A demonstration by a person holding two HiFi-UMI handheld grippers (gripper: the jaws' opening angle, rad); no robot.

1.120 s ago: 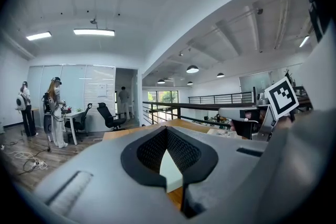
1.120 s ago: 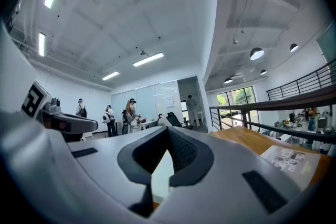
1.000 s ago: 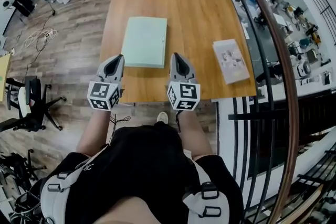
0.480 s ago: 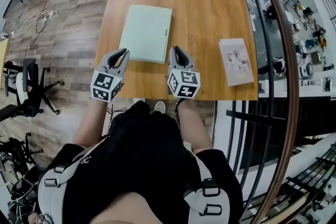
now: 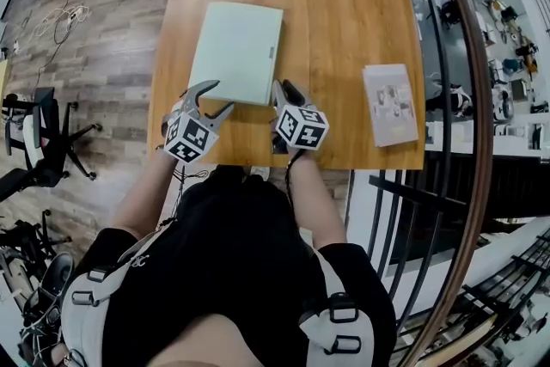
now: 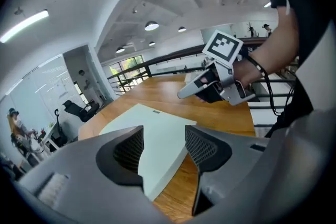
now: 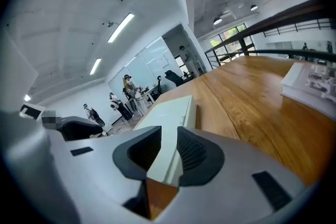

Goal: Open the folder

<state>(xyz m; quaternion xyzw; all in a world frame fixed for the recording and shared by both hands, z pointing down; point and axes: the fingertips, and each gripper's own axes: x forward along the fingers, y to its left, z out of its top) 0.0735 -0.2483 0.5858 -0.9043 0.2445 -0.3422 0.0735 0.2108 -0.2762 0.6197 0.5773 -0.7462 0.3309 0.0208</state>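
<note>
Left gripper (image 5: 220, 96) is opening its 2 jaws, already spread wide, just below the lower left corner of the pale green folder (image 5: 236, 51). That corner is showing in the gap in the left gripper view, with no pad pressing on it. Right gripper (image 5: 282, 87) is holding its jaws only slightly apart at the folder's lower right corner, and the folder's edge is showing in the narrow gap. Filling the upper middle of the head view, the wooden table (image 5: 344, 13) is carrying the folder, which is lying flat and closed left of centre. 1 smaller booklet (image 5: 389, 103) is lying near the table's right edge, well apart from the folder.
</note>
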